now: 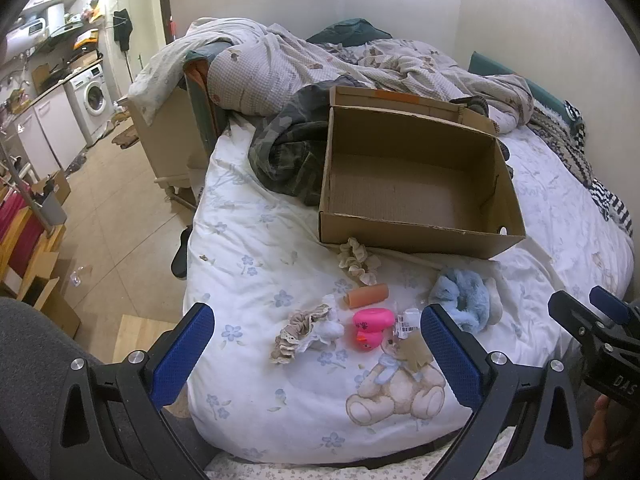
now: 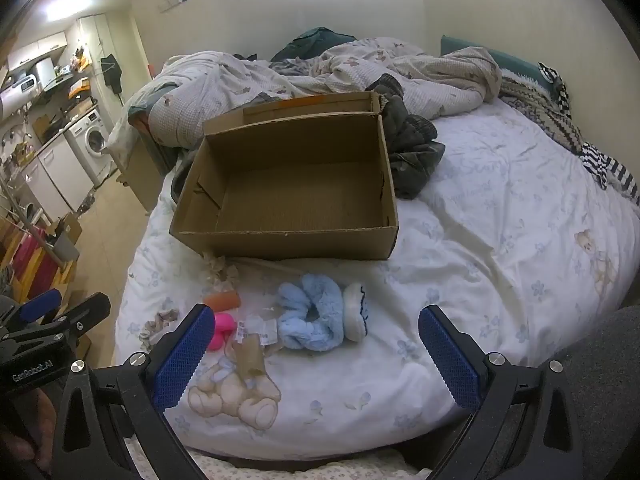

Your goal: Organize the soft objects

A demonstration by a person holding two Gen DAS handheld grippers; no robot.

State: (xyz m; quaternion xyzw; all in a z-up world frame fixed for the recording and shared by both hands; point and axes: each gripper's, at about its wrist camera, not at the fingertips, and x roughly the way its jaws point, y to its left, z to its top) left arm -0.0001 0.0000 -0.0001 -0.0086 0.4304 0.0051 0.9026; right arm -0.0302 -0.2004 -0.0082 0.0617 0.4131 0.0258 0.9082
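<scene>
An empty open cardboard box (image 1: 416,184) sits on the bed; it also shows in the right wrist view (image 2: 292,196). In front of it lie a cream scrunchie (image 1: 357,260), an orange tube (image 1: 366,295), a pink toy duck (image 1: 370,327), a beige lace piece (image 1: 298,332) and a fluffy blue slipper (image 1: 464,300) (image 2: 316,316). My left gripper (image 1: 316,350) is open and empty, held over the near bed edge before the duck. My right gripper (image 2: 314,354) is open and empty, just in front of the blue slipper.
A rumpled duvet (image 1: 304,60) and dark clothes (image 1: 292,148) lie behind and beside the box. The bed's left edge (image 1: 192,240) drops to a tiled floor with a washing machine (image 1: 94,98) and boxes. The bedsheet (image 2: 500,240) spreads right of the box.
</scene>
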